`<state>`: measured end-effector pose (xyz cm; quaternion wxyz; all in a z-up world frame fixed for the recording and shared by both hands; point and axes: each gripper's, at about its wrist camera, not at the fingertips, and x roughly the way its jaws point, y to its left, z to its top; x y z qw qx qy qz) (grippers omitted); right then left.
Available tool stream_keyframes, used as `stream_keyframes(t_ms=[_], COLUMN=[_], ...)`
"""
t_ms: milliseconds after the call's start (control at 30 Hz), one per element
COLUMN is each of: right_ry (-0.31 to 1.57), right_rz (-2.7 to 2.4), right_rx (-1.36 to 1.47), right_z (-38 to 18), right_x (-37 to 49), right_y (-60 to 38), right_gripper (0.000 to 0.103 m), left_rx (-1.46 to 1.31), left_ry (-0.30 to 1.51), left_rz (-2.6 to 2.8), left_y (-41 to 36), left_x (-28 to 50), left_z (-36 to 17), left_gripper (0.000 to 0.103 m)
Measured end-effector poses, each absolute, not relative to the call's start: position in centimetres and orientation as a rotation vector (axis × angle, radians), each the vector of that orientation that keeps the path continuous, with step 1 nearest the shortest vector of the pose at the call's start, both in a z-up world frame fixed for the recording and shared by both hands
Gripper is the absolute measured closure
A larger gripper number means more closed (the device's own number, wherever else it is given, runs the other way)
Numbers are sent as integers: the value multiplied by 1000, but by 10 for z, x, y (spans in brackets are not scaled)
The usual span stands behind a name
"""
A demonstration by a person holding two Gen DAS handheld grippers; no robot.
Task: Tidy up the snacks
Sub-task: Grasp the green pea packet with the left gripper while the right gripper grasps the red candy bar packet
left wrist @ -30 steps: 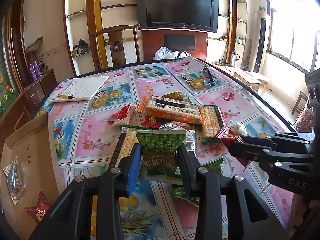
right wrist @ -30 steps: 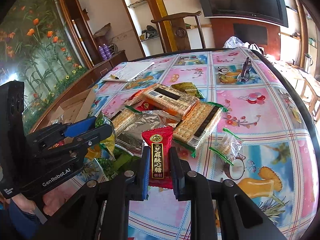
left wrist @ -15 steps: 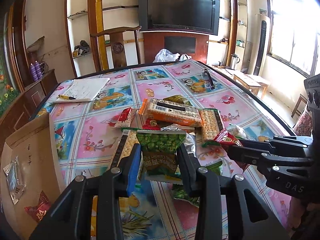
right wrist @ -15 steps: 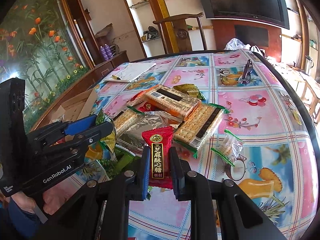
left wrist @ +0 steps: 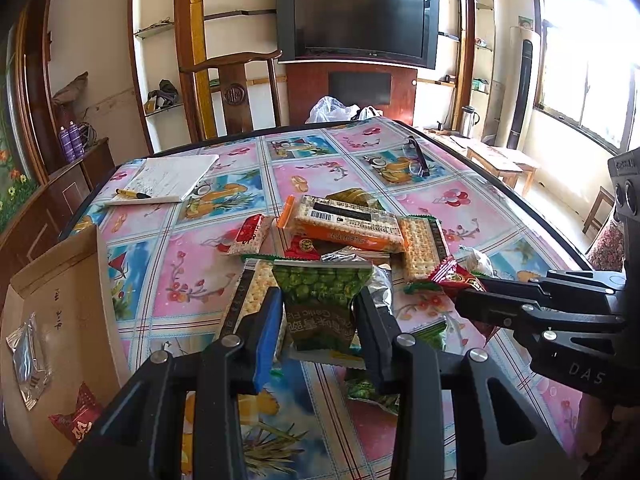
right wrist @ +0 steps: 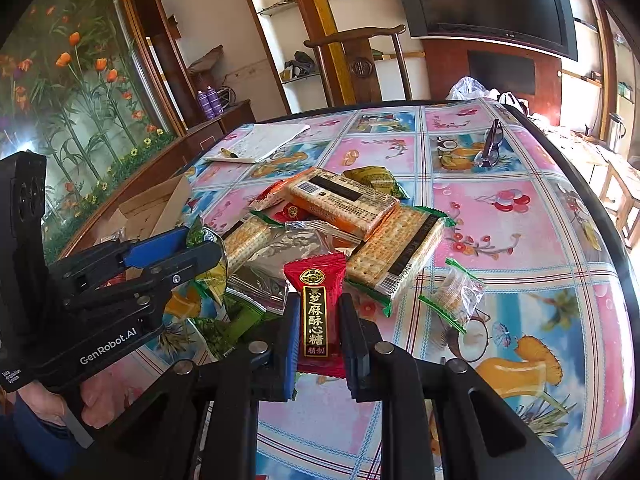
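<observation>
Two claws pinching: left gripper (left wrist: 319, 311) clamps green pea packet (left wrist: 322, 300), right gripper (right wrist: 319, 320) red candy packet (right wrist: 316, 312); packets' lower edges hidden.

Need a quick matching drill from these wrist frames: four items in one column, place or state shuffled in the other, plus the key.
Things:
1. green pea packet
2. red candy bar
3. glasses
4. pen

Places or states:
A. lying on the notebook
B. between the right gripper fingers
C. on the far side of the tablecloth, apart from the snack pile
D. between the left gripper fingers

Pairs: 1-D, 2-B, 3-C, 4-A
</observation>
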<state>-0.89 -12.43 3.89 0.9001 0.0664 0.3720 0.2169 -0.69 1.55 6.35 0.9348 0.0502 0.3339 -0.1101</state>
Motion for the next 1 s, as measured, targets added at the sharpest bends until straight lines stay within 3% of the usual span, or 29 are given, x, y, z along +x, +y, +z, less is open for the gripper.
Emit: stream_keyframes(t_ms=[1000], right_ry=[768], right_rz=[440], right_rx=[140], right_z=[40], right_x=[-8], right_y=[-126], right_gripper=[84], left_rx=[61], left_ry=[683], left_rz=[-260], left_y=[18], left_x=[-10], left_z=[69], left_gripper=[68])
